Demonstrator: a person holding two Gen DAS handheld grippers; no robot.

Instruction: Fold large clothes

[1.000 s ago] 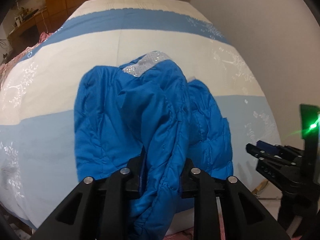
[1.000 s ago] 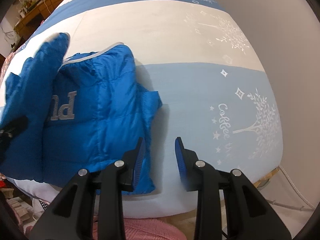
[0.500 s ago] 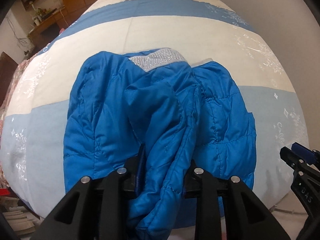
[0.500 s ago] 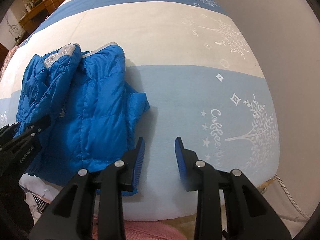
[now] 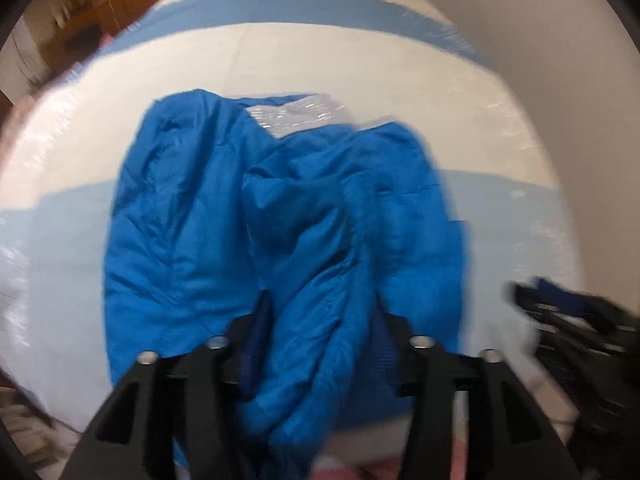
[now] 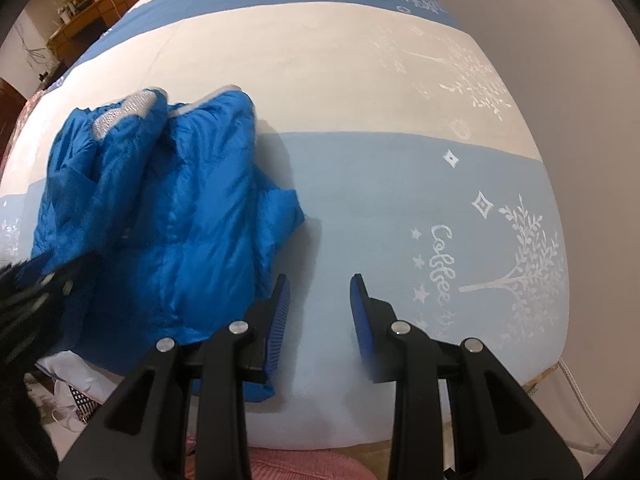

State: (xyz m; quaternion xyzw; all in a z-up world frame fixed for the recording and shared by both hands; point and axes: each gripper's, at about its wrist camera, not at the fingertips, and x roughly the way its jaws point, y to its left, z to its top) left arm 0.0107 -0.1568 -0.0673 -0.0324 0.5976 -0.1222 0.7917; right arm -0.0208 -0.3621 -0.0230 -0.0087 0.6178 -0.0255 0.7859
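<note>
A bright blue padded jacket (image 5: 192,240) with a silver collar band (image 5: 296,116) lies crumpled on the bed; it also shows at the left of the right wrist view (image 6: 180,216). My left gripper (image 5: 320,320) is shut on a thick fold of the jacket at the bed's near edge. My right gripper (image 6: 318,300) is open and empty over the light blue sheet, just right of the jacket's hem. The right gripper shows blurred at the right of the left wrist view (image 5: 568,320). The left gripper shows at the left edge of the right wrist view (image 6: 32,292).
The bed (image 6: 380,80) has cream and blue stripes with white tree and "Coffee" prints (image 6: 440,264). A wall (image 6: 580,60) runs along its right side. Wooden furniture (image 6: 80,8) stands at the far left. Pink fabric (image 6: 300,464) lies below the bed's near edge.
The left gripper has shifted with the jacket fold still in it and its view is now motion-blurred. The jacket has bunched a little more. The right gripper stays open.
</note>
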